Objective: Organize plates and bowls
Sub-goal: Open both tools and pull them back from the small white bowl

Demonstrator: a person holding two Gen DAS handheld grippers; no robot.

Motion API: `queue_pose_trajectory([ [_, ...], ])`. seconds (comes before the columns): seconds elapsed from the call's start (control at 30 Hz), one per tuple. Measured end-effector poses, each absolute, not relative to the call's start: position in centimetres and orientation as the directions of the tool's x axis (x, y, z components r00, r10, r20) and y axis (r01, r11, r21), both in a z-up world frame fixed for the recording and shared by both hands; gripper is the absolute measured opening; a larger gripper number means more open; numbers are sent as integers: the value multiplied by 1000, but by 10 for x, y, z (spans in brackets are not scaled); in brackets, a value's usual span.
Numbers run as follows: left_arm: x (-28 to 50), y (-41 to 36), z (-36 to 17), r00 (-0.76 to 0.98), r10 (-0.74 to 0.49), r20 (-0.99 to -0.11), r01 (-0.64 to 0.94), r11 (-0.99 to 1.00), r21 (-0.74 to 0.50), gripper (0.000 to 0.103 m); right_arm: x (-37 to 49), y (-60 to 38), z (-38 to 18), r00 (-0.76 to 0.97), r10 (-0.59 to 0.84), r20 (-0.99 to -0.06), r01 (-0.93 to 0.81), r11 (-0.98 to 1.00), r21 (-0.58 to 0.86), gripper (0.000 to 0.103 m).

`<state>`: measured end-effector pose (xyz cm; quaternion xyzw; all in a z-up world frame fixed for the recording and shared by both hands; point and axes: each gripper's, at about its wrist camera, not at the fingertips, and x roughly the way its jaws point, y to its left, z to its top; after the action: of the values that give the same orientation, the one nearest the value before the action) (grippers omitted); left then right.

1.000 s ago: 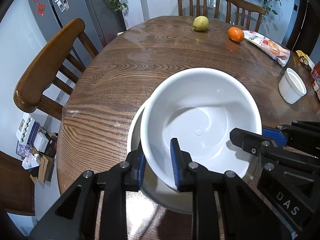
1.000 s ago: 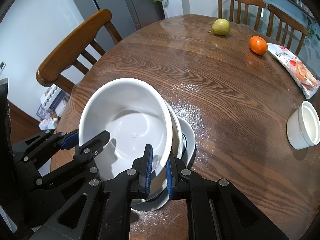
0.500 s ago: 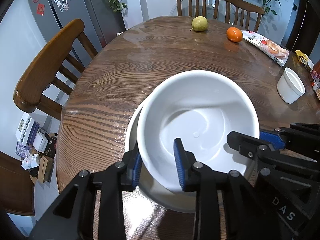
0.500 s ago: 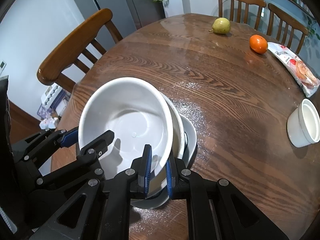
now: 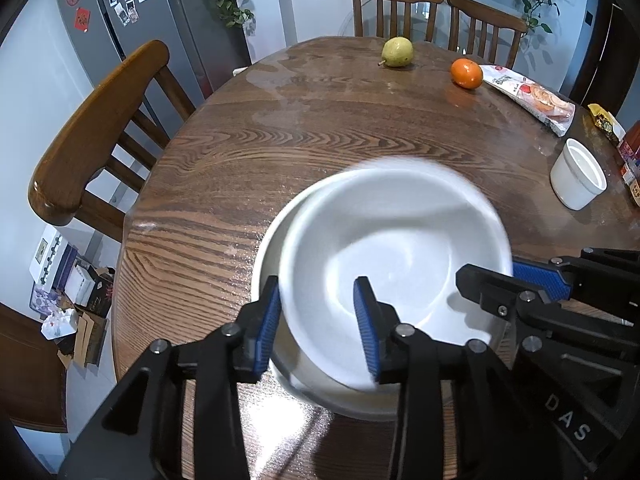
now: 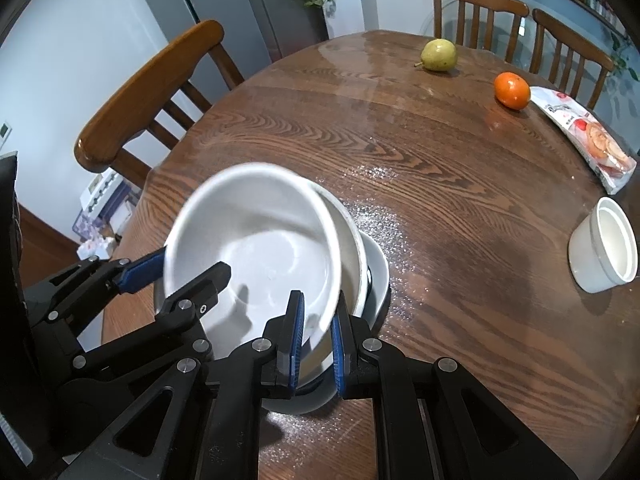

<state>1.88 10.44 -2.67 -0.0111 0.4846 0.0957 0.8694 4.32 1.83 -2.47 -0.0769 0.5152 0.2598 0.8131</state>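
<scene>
Two grippers meet at the white bowl [image 6: 256, 236], which we see tilted atop another bowl [image 6: 354, 248] and a plate [image 6: 378, 276] near the bench [image 6: 460, 184] edge. Our right gripper [image 6: 316, 332] pinches its rim tight; our left gripper [image 5: 316, 328] is opening, pads astride the rim, not pressing.

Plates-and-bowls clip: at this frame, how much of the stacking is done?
Done: a second bowl already sits on the plate. In hand: the top bowl hangs tilted over them, right gripper clamping its rim, left gripper opening astride the opposite rim. Left: seating that bowl; the white cup stands apart.
</scene>
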Motion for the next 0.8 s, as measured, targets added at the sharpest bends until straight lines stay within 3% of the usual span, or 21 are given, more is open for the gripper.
queue_pose_trajectory([
  [0.5,16,104,-21,527,157,-835,-183,981,69,44,38,17,-16,357,350,-866,-498,856,140,12],
  [0.63,14,106,-18,534,177,-827,-197,977,82,64,37,13,-14,373,343,-862,-488,863,133,12],
  [0.8,11,107,-15,538,183,-823,-206,975,82,68,38,6,-11,377,349,-858,-476,868,143,12],
])
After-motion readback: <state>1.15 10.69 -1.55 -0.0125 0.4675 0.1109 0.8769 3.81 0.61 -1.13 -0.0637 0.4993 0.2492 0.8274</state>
